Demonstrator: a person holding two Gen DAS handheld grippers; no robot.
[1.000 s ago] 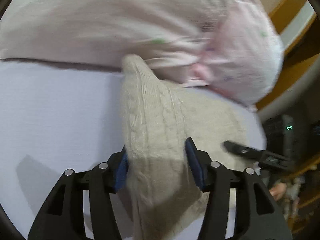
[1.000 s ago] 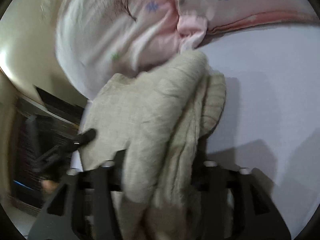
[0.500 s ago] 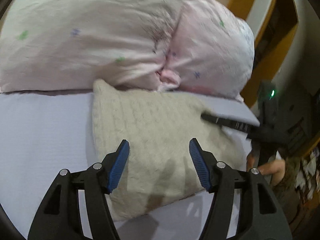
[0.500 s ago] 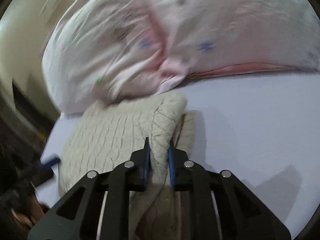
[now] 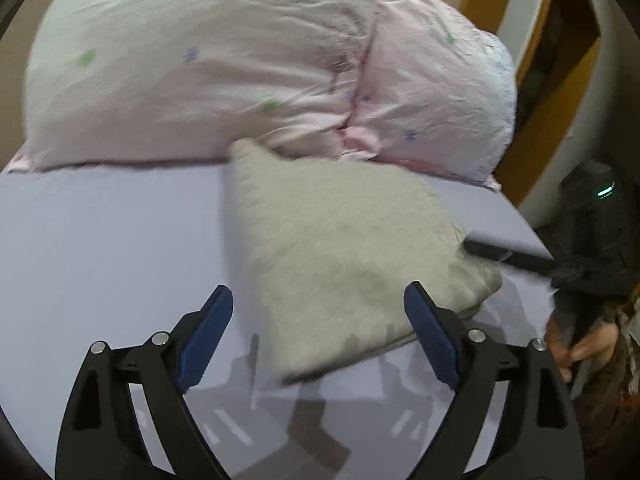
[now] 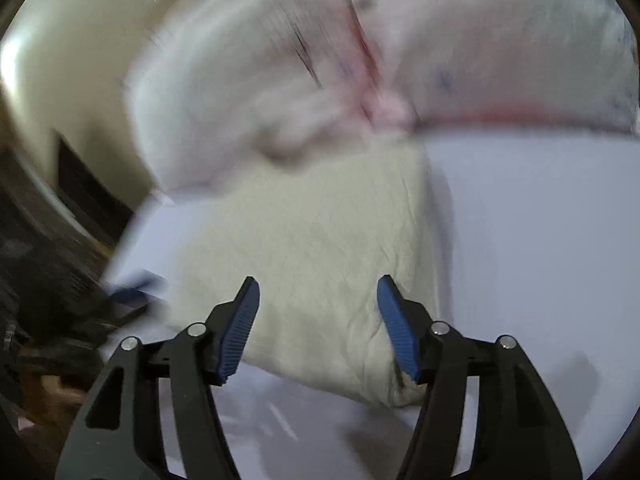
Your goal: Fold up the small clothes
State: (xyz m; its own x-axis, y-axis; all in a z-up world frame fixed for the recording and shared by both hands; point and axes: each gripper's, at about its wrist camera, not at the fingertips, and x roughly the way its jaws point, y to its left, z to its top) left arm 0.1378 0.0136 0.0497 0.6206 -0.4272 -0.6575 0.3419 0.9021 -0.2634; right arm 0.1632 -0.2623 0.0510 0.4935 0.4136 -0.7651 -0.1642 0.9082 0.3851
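A large pale pink pillow (image 5: 248, 64) with small printed stars lay across the far side of a lavender bedsheet (image 5: 100, 240). Against the pillow's near edge lay a folded cream cable-knit sweater (image 5: 344, 256), flat on the sheet, its long axis running away from the pillow, as far as the blur allowed. The left gripper (image 5: 318, 340) hung spread wide just short of the sweater, holding nothing. The right gripper (image 6: 318, 328) was likewise parted and empty, above the sweater's near edge.
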